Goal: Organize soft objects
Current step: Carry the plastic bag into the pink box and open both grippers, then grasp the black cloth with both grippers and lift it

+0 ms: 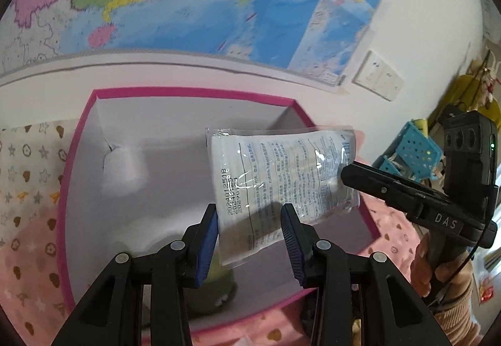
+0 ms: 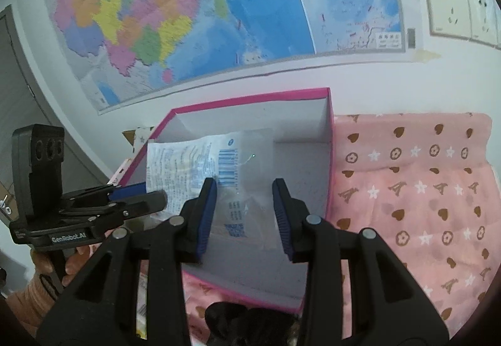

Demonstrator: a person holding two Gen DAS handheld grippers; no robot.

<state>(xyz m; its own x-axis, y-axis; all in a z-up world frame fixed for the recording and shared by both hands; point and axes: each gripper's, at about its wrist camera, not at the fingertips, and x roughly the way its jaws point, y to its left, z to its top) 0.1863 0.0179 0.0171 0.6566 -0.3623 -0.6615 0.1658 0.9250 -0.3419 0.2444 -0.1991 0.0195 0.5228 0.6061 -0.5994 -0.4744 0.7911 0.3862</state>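
My left gripper (image 1: 249, 222) and right gripper (image 2: 244, 197) each clamp the packet (image 1: 281, 177) (printed plastic) over the box (image 1: 188, 92).

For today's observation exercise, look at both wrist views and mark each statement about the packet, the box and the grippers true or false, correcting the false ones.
1. The clear plastic packet with printed text is held over the pink-rimmed cardboard box. True.
2. Only one gripper holds the packet. False: the left gripper and the right gripper each grip an end of it.
3. The box sits on a pink patterned blanket. True.
4. The wall behind the box is bare. False: a colourful wall map hangs there.
5. The box has a lid on it. False: it is open, showing its white inside.
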